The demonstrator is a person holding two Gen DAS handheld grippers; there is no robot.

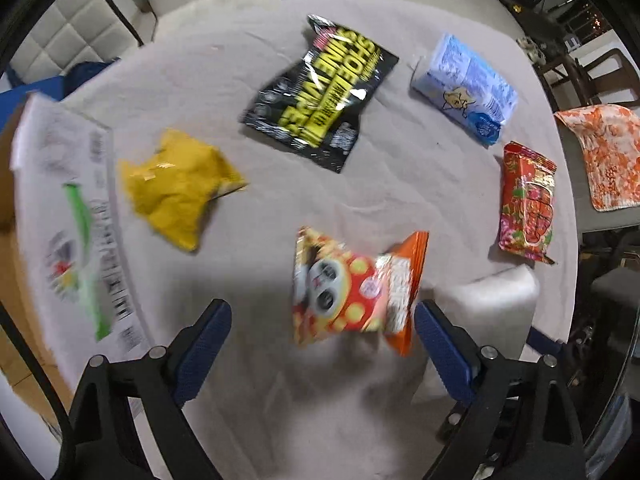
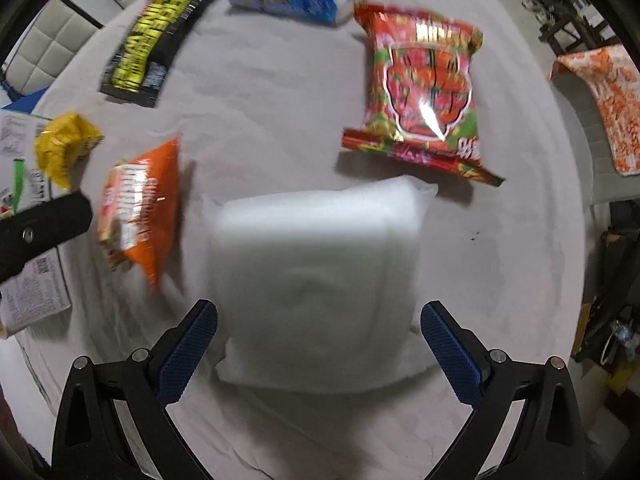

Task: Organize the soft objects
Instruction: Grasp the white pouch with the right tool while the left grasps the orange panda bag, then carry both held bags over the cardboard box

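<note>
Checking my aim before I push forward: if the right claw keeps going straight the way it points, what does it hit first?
Most likely the white soft pack: it lies directly between the open right claw fingers. The red snack bag sits farther beyond, slightly right. Depth is uncertain.

Left gripper (image 1: 322, 322) gapes wide around orange snack bag (image 1: 356, 288).

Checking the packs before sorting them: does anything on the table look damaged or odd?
The yellow bag near the cardboard box is crumpled and looks flattened, unlike the puffed orange snack bag and red snack bag. The black pouch is creased. Nothing looks spilled on the tablecloth.
</note>
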